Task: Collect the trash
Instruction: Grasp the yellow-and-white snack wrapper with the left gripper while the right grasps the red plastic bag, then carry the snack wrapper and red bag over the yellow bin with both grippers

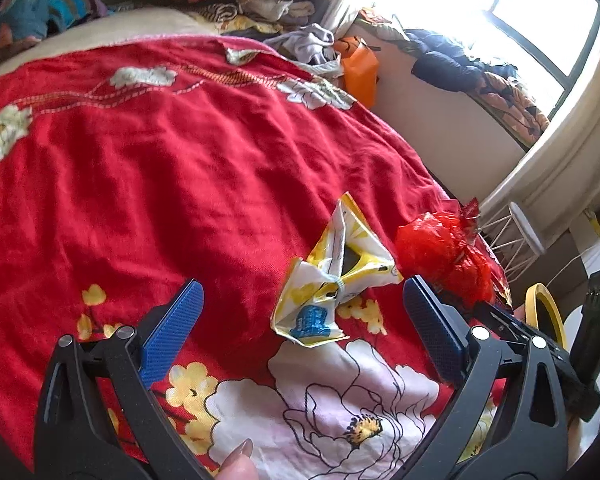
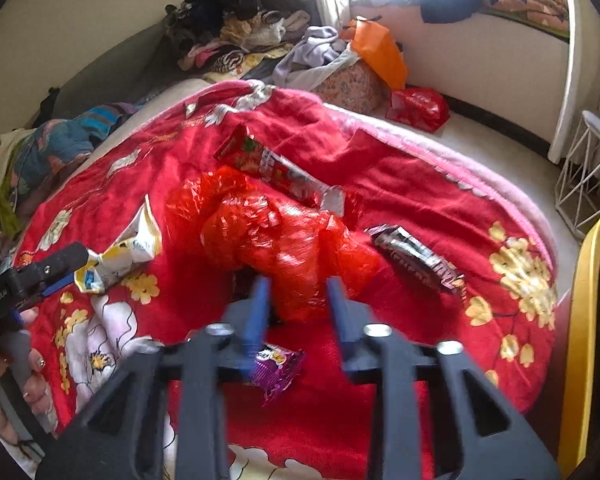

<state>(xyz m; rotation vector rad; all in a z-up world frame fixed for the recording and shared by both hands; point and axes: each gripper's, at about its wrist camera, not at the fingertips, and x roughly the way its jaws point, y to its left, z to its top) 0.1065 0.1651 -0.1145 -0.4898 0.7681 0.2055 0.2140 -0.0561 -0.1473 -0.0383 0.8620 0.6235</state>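
A crumpled yellow-and-white wrapper (image 1: pixel 332 276) lies on the red flowered bedspread (image 1: pixel 160 152), just ahead of my open left gripper (image 1: pixel 300 300) and between its blue pads. My right gripper (image 2: pixel 298 294) is shut on a red plastic bag (image 2: pixel 276 232), which also shows in the left wrist view (image 1: pixel 440 248). In the right wrist view the yellow wrapper (image 2: pixel 120 252) lies at the left. A long red snack wrapper (image 2: pixel 276 172) lies behind the bag, a dark wrapper (image 2: pixel 416 258) to its right, and a purple wrapper (image 2: pixel 278 368) under my right gripper.
Piles of clothes (image 2: pixel 236 28) sit at the head of the bed. An orange bag (image 2: pixel 380 52) and a red packet (image 2: pixel 418 108) lie near the window ledge. A white wire stand (image 2: pixel 588 176) is at right, next to a yellow-framed object (image 2: pixel 580 340).
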